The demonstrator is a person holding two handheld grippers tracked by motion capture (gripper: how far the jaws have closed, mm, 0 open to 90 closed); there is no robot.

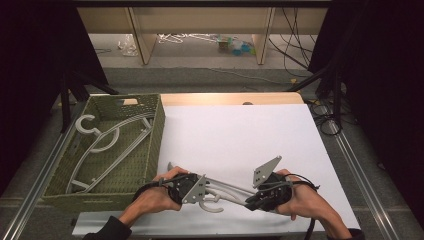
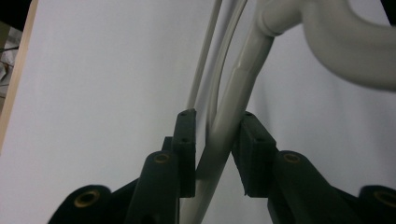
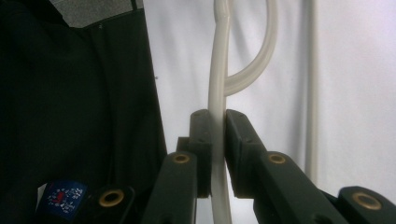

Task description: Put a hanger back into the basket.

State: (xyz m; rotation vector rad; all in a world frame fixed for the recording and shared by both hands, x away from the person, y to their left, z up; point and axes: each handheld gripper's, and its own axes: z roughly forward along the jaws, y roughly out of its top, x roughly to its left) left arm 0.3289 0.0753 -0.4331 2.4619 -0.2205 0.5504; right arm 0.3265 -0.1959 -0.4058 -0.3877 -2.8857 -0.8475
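A grey plastic hanger [image 1: 222, 192] is being held just above the white bench [image 1: 240, 135] at its near edge, between the person's two hands. The right gripper [image 1: 250, 202] is being kept pressed together on one thin arm of the hanger [image 3: 218, 93], with both pads flat against the plastic. The left gripper [image 1: 202, 187] is being set around the hanger's thicker stem [image 2: 243, 93] near the hook; its jaws are standing slightly spread, one pad is touching the stem and a narrow gap is being left at the other. In the high view the hook is seen curling toward the person below the left gripper. A second grey hanger [image 1: 107, 145] is lying inside the green woven basket [image 1: 156, 135] at the left side of the bench, well apart from the hands.
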